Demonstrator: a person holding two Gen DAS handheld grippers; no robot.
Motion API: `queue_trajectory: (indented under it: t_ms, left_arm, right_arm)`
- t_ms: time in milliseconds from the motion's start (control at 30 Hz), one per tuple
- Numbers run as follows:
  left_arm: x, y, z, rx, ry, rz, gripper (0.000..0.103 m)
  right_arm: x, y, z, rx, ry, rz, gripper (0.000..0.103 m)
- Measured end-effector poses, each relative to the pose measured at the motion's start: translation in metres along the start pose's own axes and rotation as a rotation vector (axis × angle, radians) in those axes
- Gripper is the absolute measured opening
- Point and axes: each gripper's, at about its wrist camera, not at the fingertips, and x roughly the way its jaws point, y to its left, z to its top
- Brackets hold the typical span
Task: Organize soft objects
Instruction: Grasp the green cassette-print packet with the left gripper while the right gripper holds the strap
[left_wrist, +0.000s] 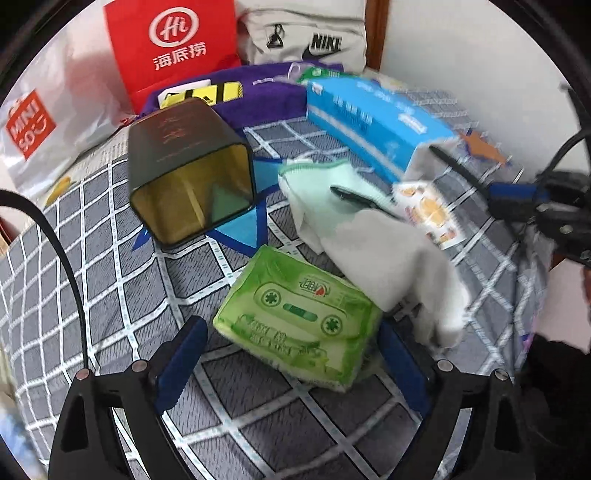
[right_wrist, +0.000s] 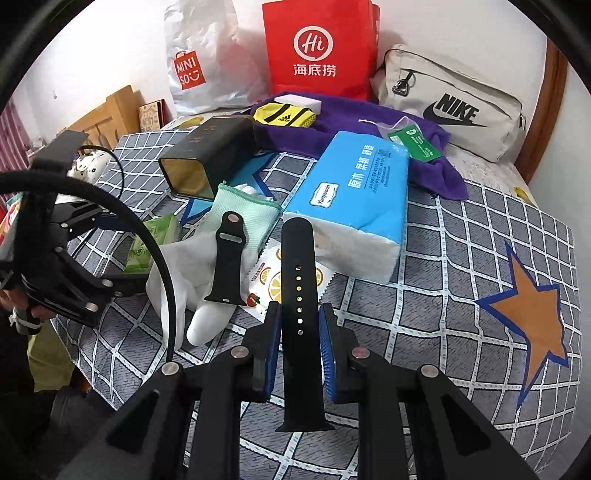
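A green tissue pack (left_wrist: 295, 317) lies on the checked bedsheet (left_wrist: 122, 295) between the wide-apart fingers of my left gripper (left_wrist: 293, 360), which is open; its blue pads stand clear of the pack's sides. In the right wrist view my right gripper (right_wrist: 300, 326) is shut on a black watch strap with holes (right_wrist: 298, 266), held lengthwise above the sheet. The other half of the strap (right_wrist: 227, 266) rests on a white glove (right_wrist: 184, 273) and a mint cloth (right_wrist: 245, 210). A blue tissue pack (right_wrist: 354, 195) lies just behind.
A black tin (left_wrist: 188, 166) lies on its side, gold inside facing me. At the back are a purple towel (right_wrist: 369, 118), a yellow pouch (right_wrist: 284, 112), a red paper bag (right_wrist: 317, 48), a white Miniso bag (right_wrist: 199, 66) and a grey Nike bag (right_wrist: 450, 103). A fruit sticker sheet (right_wrist: 267, 282) lies under the strap.
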Motion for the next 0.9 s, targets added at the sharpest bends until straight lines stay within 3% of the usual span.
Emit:
queue_trajectory:
  t_ms: [167, 233, 367, 900]
  left_arm:
    - [0.015, -0.009, 0.006, 0.039, 0.011, 0.036, 0.093]
    - [0.014, -0.008, 0.007, 0.039, -0.003, 0.045, 0.079]
    - [0.007, 0.000, 0.006, 0.007, -0.018, 0.009, 0.079]
    - [-0.040, 0.057, 0.028, -0.197, -0.116, 0.036, 0.078]
  right_arm:
    - [0.003, 0.000, 0.000, -0.005, 0.008, -0.001, 0.020]
    - [0.003, -0.001, -0.001, -0.003, 0.007, -0.002, 0.020]
    - [-0.001, -0.001, 0.001, -0.005, -0.002, 0.003, 0.020]
    - [-0.025, -0.001, 0.039, 0.025, -0.086, 0.045, 0.020]
